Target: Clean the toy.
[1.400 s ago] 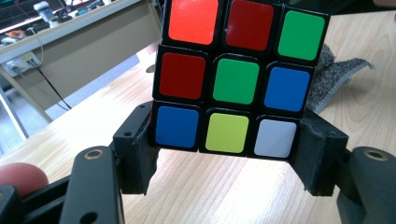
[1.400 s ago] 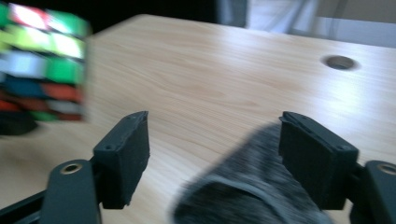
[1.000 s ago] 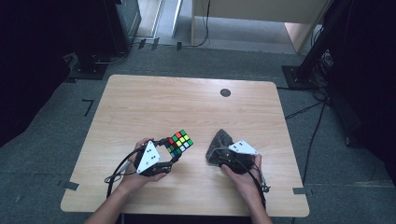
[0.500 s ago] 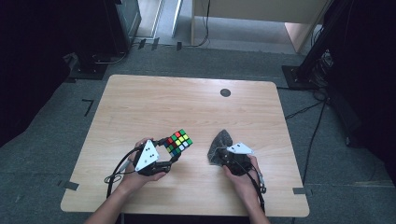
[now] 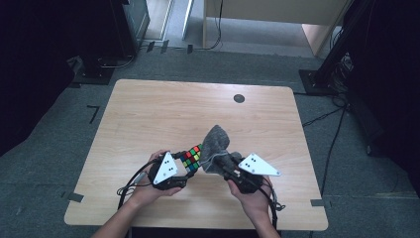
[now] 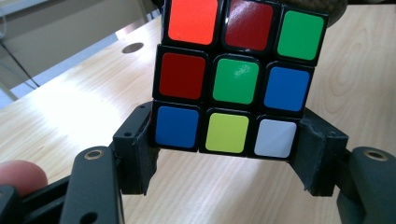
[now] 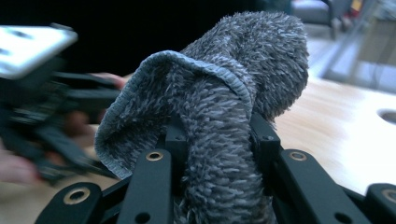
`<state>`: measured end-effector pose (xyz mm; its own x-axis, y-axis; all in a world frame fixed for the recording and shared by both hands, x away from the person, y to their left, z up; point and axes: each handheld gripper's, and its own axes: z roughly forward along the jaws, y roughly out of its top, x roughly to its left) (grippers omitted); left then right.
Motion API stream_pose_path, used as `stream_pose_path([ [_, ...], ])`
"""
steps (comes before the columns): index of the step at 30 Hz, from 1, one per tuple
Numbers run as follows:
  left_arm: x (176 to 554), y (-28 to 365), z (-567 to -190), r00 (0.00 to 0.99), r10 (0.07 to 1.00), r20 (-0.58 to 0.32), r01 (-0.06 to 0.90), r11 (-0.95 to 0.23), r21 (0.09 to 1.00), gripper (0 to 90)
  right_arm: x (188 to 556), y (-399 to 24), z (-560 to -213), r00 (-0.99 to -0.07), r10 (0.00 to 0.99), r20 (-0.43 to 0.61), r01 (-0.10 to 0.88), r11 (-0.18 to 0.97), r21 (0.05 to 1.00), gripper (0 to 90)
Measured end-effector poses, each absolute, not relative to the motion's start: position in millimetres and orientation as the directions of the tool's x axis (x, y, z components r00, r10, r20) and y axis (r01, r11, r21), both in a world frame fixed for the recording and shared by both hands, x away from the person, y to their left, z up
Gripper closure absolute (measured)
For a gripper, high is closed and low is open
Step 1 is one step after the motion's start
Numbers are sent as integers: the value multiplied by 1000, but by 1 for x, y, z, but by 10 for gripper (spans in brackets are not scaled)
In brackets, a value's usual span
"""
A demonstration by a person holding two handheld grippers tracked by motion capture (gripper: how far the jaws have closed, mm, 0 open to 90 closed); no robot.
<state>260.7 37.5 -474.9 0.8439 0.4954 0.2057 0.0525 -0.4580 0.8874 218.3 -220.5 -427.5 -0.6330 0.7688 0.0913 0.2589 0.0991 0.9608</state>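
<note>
Near the table's (image 5: 148, 104) front edge, I am holding the puzzle cube (image 5: 192, 157) clamped in the left gripper (image 5: 190, 171), while the right gripper (image 5: 218, 163), jaws just closing onto the grey cloth (image 5: 216, 144), is carrying it just right of the cube, touching

Cube (image 5: 192, 157) left of cloth (image 5: 216, 146), touching, both above table (image 5: 148, 114)
</note>
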Motion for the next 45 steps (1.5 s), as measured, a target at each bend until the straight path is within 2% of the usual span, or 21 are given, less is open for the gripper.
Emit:
stream_pose_path([
  [4,257,35,-473,856,475,202,38,-448,893,333,214,-205,-427,-665,744,68,251,136,959,681],
  [9,256,38,-470,857,473,202,29,-436,899,333,223,-215,-440,-616,776,138,323,90,942,680],
  [16,258,40,-470,852,483,200,35,-435,900,333,231,-230,-446,-524,839,144,376,77,923,680],
  [20,257,37,-470,852,475,219,22,-452,892,333,224,-229,-436,-572,801,175,324,25,946,677],
  [23,255,36,-469,855,470,217,16,-444,896,333,218,-221,-429,-603,782,161,295,30,955,669],
  [26,255,39,-466,860,469,203,18,-424,905,333,218,-215,-431,-615,774,150,304,57,951,670],
  [30,256,41,-466,856,475,203,23,-428,904,333,224,-218,-440,-585,795,159,343,65,937,668],
  [33,257,41,-466,854,479,202,24,-424,905,333,228,-224,-444,-531,838,124,365,94,926,668],
  [36,257,41,-467,853,479,206,24,-430,902,333,228,-230,-442,-506,847,162,374,46,926,669],
  [39,257,38,-468,854,475,213,24,-444,896,333,222,-227,-433,-540,825,165,334,30,942,669],
  [45,255,37,-466,859,464,216,12,-440,898,333,216,-209,-433,-604,789,113,302,96,949,666],
])
